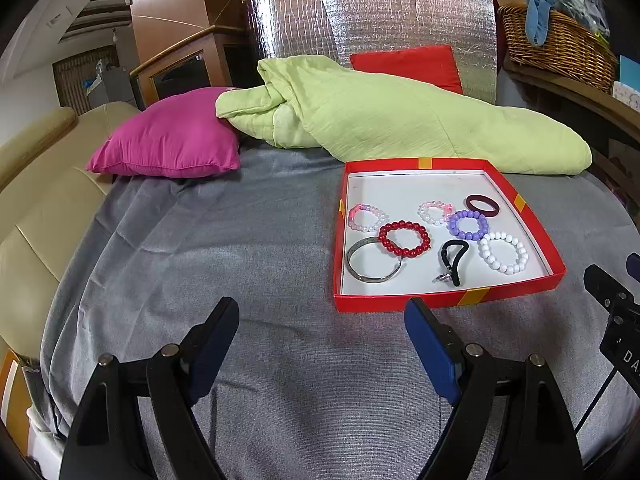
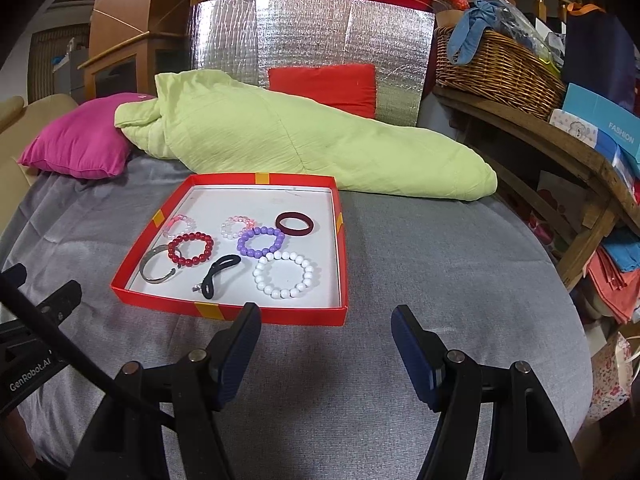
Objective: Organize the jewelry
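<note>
— What's around me besides the work?

— A grey sheet (image 2: 420,280) covers the bed I'm over. At its far side lies a green quilt (image 2: 312,148), bunched and folded, its left end resting on a pink pillow (image 2: 76,140).

— And behind that?

— I see a silver foil panel (image 2: 312,36) standing upright, with a red cushion (image 2: 324,86) leaning against it.

— To my right?

— A wooden shelf (image 2: 532,136) with a wicker basket (image 2: 496,70) on it, blue cloth (image 2: 468,36) hanging over the basket's rim. Just beside the basket sits a blue box (image 2: 604,120) marked FASHION.

— Left?

— A beige sofa (image 1: 36,184) against the bed's edge.
</note>
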